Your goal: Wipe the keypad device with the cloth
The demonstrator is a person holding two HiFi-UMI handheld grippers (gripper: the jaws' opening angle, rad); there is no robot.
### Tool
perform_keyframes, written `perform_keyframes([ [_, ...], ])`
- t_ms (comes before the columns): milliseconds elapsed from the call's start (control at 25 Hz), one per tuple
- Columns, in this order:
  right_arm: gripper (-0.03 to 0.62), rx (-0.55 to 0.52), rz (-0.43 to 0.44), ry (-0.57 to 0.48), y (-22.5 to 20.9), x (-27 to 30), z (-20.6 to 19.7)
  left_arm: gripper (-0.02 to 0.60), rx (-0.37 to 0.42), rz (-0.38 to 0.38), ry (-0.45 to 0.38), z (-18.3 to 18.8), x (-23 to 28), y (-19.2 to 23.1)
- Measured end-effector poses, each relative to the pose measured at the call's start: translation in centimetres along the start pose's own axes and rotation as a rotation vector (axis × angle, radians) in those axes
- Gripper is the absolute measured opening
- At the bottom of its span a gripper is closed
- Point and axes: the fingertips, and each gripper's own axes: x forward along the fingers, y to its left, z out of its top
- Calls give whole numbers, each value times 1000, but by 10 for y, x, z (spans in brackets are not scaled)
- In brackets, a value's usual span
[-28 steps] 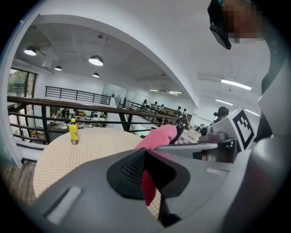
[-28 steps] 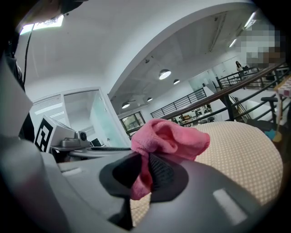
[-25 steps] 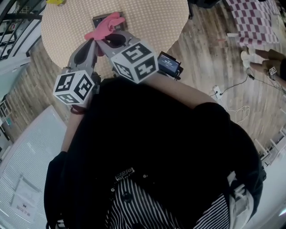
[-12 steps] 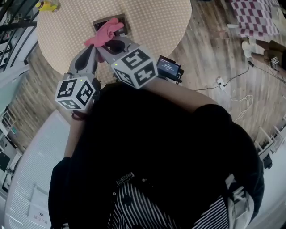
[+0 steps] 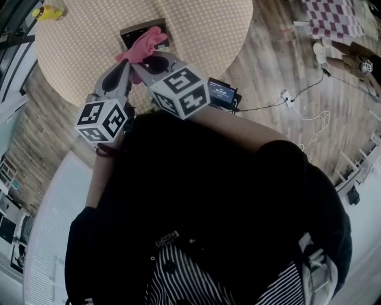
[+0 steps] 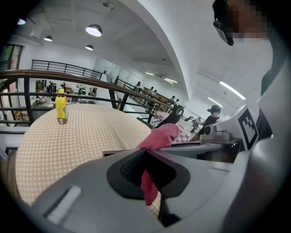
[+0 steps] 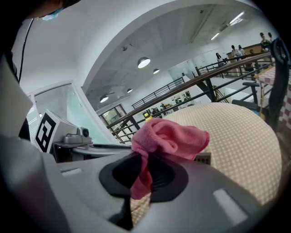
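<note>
Pink cloth (image 5: 143,45) was bunched over the keypad device (image 5: 127,33), upper left of the frame, on the round, dotted beige bench (image 5: 202,30). Left tool (image 5: 125,61) and right tool (image 5: 138,59) each pinched the cloth. A yellow bottle (image 5: 47,11) stood near the bench edge. Wood-plank floor (image 5: 280,65) surrounded the bench. A dark railing (image 6: 68,75) and round ceiling lamps (image 6: 93,30) lay beyond.
</note>
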Motion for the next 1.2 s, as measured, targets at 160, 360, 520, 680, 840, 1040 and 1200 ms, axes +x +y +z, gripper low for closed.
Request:
perform_keyframes([
  [160, 46, 29, -23, 18, -16, 6, -3, 0, -2, -37, 46, -4, 17, 3],
  [360, 46, 104, -53, 30, -33, 21, -5, 0, 3, -58, 83, -6, 36, 16],
  [520, 46, 147, -68, 47, -45, 31, -12, 0, 4, -84, 120, -13, 49, 24],
  [680, 46, 237, -75, 82, -63, 36, -23, 0, 44, -136, 185, -23, 65, 24],
  [840, 46, 312, -99, 96, -80, 43, -33, 0, 47, -188, 241, -31, 84, 29],
  [1040, 46, 338, -108, 96, -91, 38, -46, 2, 84, -209, 296, -41, 96, 22],
  [1200, 46, 343, -118, 94, -101, 41, -51, 3, 113, -206, 330, -46, 107, 23],
])
